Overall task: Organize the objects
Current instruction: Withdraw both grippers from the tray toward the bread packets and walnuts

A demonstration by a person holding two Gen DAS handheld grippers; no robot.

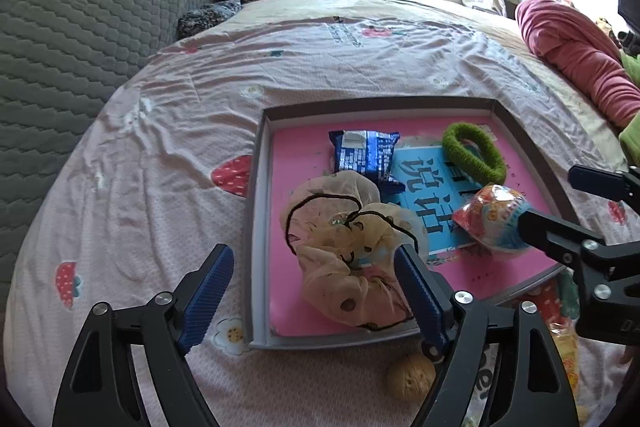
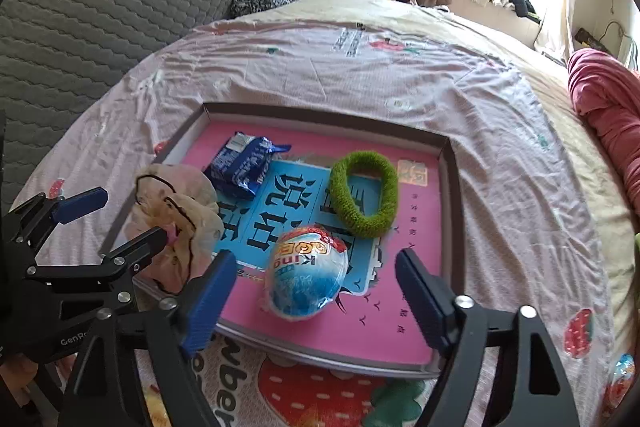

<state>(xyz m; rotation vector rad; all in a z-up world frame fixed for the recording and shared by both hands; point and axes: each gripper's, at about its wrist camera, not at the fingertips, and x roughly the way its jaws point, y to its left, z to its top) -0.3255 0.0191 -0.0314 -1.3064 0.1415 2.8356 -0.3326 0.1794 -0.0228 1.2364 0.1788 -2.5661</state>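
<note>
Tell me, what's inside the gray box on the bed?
Inside the gray box lie a frilly scrunchie, a blue snack packet, a green hair band and a foil-wrapped egg. They rest on a pink sheet with blue print, partly covering it.

From the left wrist view I am seeing the blue-padded left gripper finger (image 1: pixel 420 301) covering the near edge of the cream, black-trimmed fabric scrunchie (image 1: pixel 344 259), and it is also hiding part of the round brown walnut (image 1: pixel 410 377) below the box. The black right gripper arm is blocking one end of the foil-wrapped egg-shaped sweet (image 1: pixel 494 221). A yellow crinkly packet (image 1: pixel 566 351) is showing only as a sliver behind that arm. In the right wrist view, a second foil-wrapped egg (image 2: pixel 620 375) is getting cut off by the picture's edge, and the small print on the pink sheet lining the grey shallow box (image 2: pixel 454 187) is too tiny for me to read.
</note>
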